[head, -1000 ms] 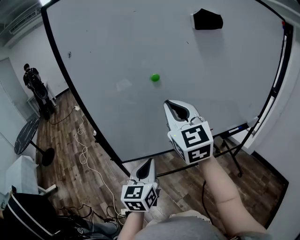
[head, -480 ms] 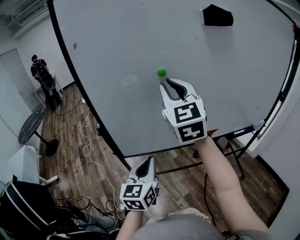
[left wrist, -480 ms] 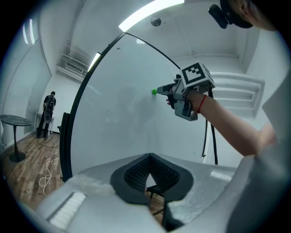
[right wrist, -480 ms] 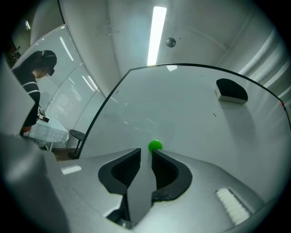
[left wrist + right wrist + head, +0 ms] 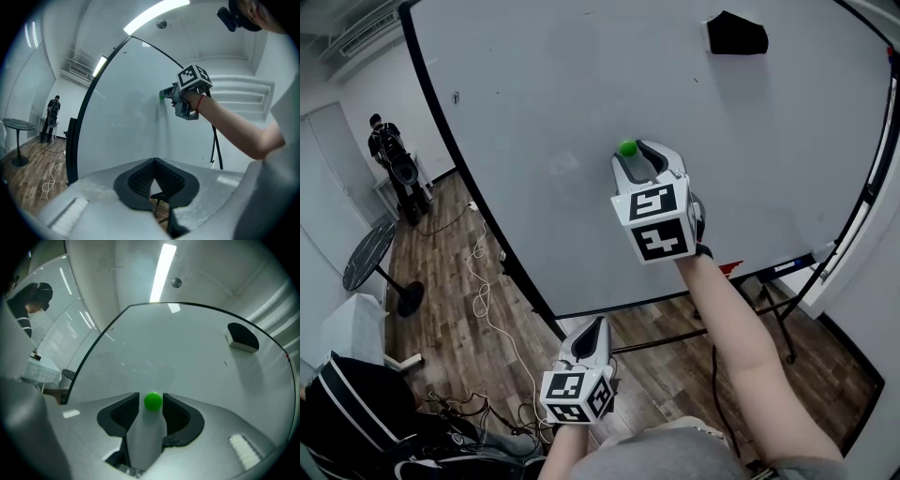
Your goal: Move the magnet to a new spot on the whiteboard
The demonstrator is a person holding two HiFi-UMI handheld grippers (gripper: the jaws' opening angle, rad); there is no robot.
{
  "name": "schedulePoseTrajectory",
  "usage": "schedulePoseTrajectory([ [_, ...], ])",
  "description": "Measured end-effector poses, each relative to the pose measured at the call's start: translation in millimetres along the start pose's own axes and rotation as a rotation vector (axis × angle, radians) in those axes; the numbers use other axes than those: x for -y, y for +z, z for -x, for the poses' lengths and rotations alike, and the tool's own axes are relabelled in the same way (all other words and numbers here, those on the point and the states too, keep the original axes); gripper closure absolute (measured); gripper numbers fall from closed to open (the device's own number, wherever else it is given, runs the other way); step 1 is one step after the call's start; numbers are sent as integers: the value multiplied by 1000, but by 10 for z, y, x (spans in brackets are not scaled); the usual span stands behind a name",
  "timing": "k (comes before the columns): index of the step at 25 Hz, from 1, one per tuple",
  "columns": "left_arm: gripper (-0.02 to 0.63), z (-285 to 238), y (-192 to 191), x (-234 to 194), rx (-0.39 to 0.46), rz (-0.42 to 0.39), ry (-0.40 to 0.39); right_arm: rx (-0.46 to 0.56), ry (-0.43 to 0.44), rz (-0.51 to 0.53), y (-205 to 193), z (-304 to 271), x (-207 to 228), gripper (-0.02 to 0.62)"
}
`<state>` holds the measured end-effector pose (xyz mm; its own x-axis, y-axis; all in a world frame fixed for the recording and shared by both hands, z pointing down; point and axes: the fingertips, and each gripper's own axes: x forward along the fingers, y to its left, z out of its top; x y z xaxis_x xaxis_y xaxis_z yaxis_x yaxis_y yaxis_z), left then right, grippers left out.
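Magnet (image 5: 627, 148), small and green, sits mid-whiteboard (image 5: 534, 103), right between your right gripper's (image 5: 151, 399) jaws. They're opening, pads just clear of it on both sides. Your left gripper (image 5: 596, 328) hangs low, well off the board, jaws together, nothing in them.

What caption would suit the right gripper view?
The right tool, jaws opening, straddles the green magnet on the whiteboard.
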<state>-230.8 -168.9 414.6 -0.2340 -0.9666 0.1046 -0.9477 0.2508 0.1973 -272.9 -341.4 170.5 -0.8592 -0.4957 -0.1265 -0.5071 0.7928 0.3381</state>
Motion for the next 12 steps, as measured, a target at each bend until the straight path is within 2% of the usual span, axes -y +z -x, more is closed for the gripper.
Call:
schedulePoseTrajectory([
  [12,603,-1,-36,-3,-4,8,1,-11,-35,62,-35,-91,35,462],
])
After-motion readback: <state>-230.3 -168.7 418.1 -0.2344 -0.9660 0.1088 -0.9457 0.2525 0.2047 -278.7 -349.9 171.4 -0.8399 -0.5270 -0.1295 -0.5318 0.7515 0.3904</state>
